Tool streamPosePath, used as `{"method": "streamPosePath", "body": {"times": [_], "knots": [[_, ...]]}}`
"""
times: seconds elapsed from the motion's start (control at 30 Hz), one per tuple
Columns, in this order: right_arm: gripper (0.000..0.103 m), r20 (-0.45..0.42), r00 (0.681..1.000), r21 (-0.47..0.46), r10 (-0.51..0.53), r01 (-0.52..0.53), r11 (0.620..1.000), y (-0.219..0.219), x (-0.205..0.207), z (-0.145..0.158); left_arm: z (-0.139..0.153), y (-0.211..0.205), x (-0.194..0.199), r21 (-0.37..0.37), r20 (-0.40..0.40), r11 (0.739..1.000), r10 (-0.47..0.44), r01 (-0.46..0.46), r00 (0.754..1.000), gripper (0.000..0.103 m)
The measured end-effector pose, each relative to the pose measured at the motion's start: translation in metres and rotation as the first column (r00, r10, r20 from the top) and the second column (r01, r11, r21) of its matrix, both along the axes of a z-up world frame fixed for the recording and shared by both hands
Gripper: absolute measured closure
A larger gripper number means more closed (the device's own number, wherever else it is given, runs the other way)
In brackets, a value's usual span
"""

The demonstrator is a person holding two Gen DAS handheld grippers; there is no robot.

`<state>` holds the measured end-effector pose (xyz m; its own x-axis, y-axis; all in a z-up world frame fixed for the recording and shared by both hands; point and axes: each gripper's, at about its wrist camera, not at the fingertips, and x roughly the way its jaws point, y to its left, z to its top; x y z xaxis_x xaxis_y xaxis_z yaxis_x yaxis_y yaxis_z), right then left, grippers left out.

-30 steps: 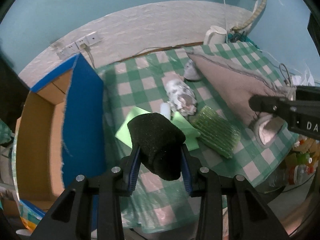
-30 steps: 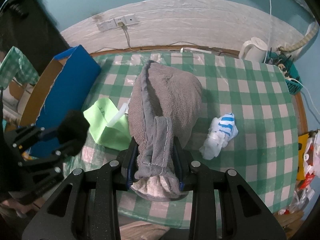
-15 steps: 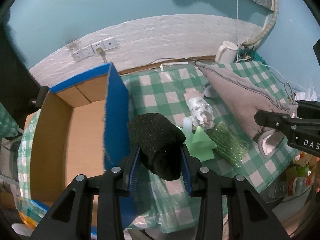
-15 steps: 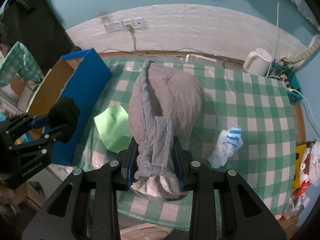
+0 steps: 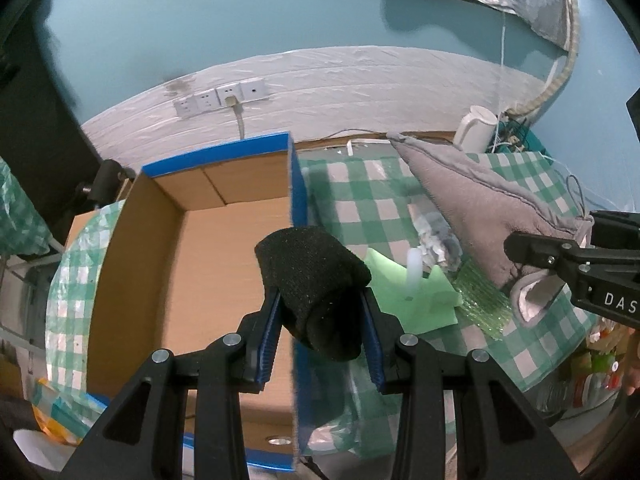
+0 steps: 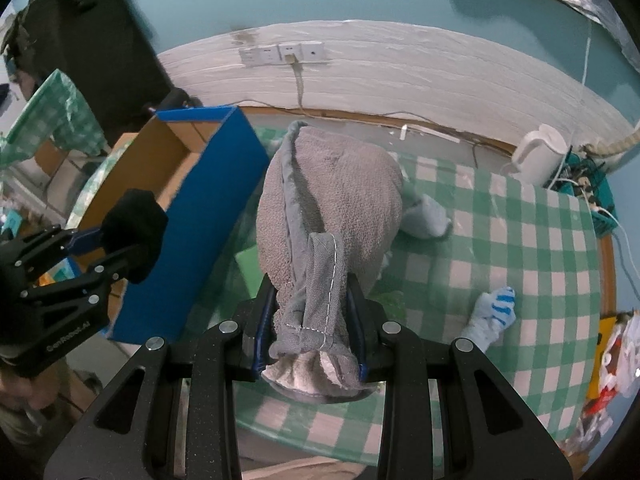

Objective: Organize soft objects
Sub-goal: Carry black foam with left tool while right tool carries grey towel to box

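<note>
My left gripper [image 5: 320, 336] is shut on a rolled black sock [image 5: 316, 284] and holds it over the right wall of the open blue cardboard box [image 5: 200, 264]. It also shows in the right wrist view [image 6: 116, 252], with the sock [image 6: 134, 224] beside the box [image 6: 212, 216]. My right gripper [image 6: 310, 340] is shut on a grey towel [image 6: 332, 200] that hangs above the checked table [image 6: 520, 264]. The towel also shows in the left wrist view [image 5: 480, 208].
A green cloth [image 5: 408, 296], a patterned sock [image 5: 436, 236] and a green ribbed pad [image 5: 480, 304] lie right of the box. A blue-striped white sock [image 6: 490, 318] and a pale blue sock [image 6: 426, 216] lie on the table. A white kettle [image 6: 536, 156] stands at the back right.
My left gripper has swung left with the black sock, from over the table to over the box's right wall. My right gripper has lifted the towel and moved left toward the box.
</note>
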<state>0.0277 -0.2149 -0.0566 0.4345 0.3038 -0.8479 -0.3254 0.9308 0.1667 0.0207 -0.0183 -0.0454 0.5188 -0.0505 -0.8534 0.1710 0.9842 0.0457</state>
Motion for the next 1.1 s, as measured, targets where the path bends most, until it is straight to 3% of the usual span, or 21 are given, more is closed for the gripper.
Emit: {"method": "streamPosePath", "body": {"times": [0.63, 1.1], "knots": [[0.072, 0.033, 0.992, -0.022, 0.12, -0.12, 0.993, 0.088, 0.007, 0.028, 0.011, 0.07, 0.0, -0.049, 0.019, 0.993, 0.104, -0.103, 0.994, 0.065], [0.072, 0.011, 0.977, -0.036, 0.213, -0.212, 0.977, 0.161, 0.018, 0.027, 0.008, 0.124, 0.002, -0.05, 0.014, 0.981, 0.19, -0.189, 0.982, 0.065]]}}
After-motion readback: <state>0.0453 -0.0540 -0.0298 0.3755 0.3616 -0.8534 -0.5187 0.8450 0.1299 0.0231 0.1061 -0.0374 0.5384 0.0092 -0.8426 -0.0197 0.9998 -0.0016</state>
